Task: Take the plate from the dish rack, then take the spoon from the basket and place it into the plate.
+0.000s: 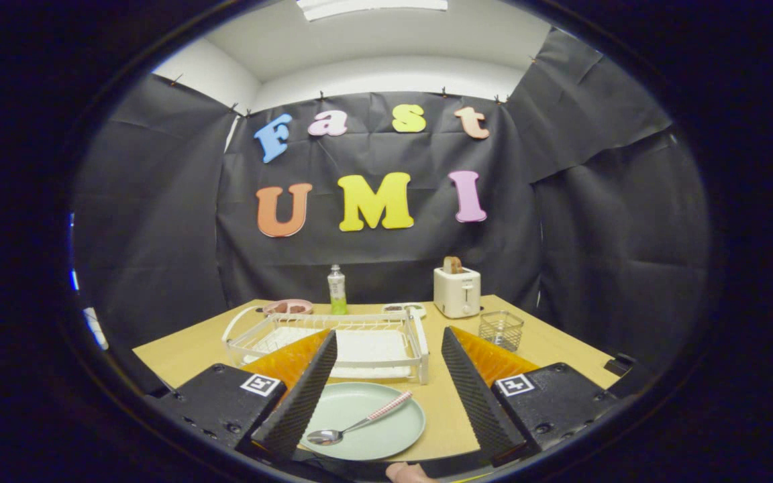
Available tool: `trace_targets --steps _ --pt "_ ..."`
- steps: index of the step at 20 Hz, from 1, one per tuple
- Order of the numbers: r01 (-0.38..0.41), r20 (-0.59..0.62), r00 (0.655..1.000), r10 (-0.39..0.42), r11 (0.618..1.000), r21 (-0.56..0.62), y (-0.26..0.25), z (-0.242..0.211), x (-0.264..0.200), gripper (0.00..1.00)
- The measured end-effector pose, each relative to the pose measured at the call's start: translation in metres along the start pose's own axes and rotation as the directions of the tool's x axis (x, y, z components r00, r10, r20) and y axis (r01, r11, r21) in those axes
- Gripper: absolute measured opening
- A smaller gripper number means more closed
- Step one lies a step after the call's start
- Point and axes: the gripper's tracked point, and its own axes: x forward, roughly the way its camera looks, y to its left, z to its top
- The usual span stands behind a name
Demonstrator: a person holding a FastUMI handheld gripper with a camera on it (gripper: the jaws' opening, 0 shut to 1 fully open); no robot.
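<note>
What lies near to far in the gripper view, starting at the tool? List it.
Open tool → plate holding the spoon, between the fingers → dish rack → green bottle by the wall.

The gripper (386, 382) has its jaws spread wide, nothing held. Between them lies the plate (386, 429) with the spoon (358, 425). Just beyond, the dish rack (333, 339) blocks the way; right of it, bare table (450, 396) leads toward basket (501, 330) and toaster (457, 292).

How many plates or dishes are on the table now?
3: green plate holding the spoon between the open fingers; pink dish and pale dish beyond the dish rack.
</note>
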Motion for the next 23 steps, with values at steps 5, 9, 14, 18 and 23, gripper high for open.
trace_targets --steps 5,9,14,18,23 --pt "-0.002 -0.019 1.0 0.002 1.0 -0.025 -0.019 0.022 -0.018 1.0" --pt "0.014 0.004 1.0 -0.014 0.999 -0.036 -0.041 0.044 -0.04 1.0" --pt "-0.024 0.049 0.999 0.024 1.0 -0.008 -0.05 0.065 -0.057 1.0" --pt "-0.02 0.053 0.998 0.021 1.0 -0.01 -0.05 0.066 -0.059 1.0" --pt "-0.024 0.027 0.999 0.024 0.999 0.021 -0.052 0.058 -0.051 1.0"
